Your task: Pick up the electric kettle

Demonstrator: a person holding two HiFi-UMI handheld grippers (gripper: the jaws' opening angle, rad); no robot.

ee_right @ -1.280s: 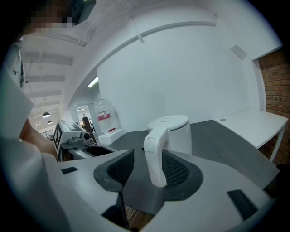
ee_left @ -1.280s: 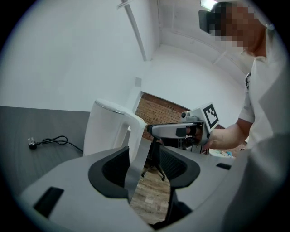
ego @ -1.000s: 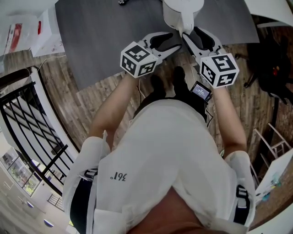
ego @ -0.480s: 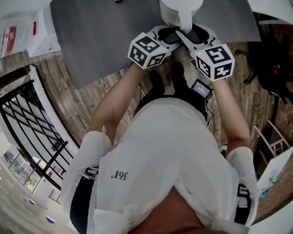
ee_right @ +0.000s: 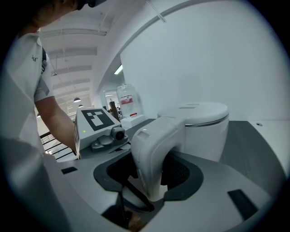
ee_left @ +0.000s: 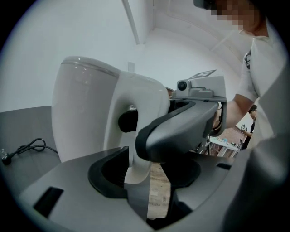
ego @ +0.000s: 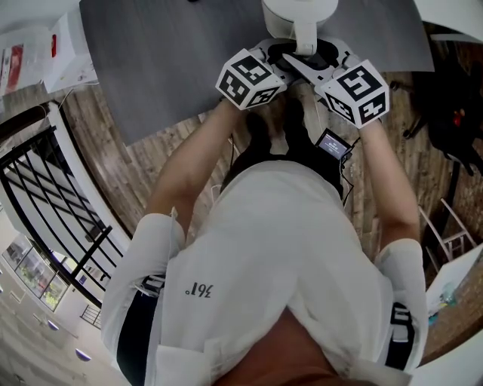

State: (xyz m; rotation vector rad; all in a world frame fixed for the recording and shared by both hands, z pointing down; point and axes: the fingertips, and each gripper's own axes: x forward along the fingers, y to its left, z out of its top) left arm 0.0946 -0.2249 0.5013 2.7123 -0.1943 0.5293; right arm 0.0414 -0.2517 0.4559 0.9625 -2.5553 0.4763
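Note:
The white electric kettle (ego: 298,11) stands near the front edge of a grey table (ego: 173,60), its handle (ego: 306,34) towards me. Both grippers meet at that handle. My right gripper (ee_right: 154,176) has its black pads pressed on both sides of the kettle's handle (ee_right: 156,149) and is shut on it. My left gripper (ee_left: 147,181) is open around the lower end of the handle (ee_left: 136,163); the handle lies against one pad and wooden floor shows in the gap beside it. The right gripper's jaw crosses in front of the kettle (ee_left: 86,108) in the left gripper view.
A black power cord (ee_left: 27,147) lies on the table left of the kettle. White boxes (ego: 68,53) sit at the far left. A black railing (ego: 45,196) runs along the wooden floor (ego: 173,147) on my left, and a black stand (ego: 453,113) is on my right.
Both grippers have moved forward and inward to the kettle's handle. The right gripper's jaws have come together on it.

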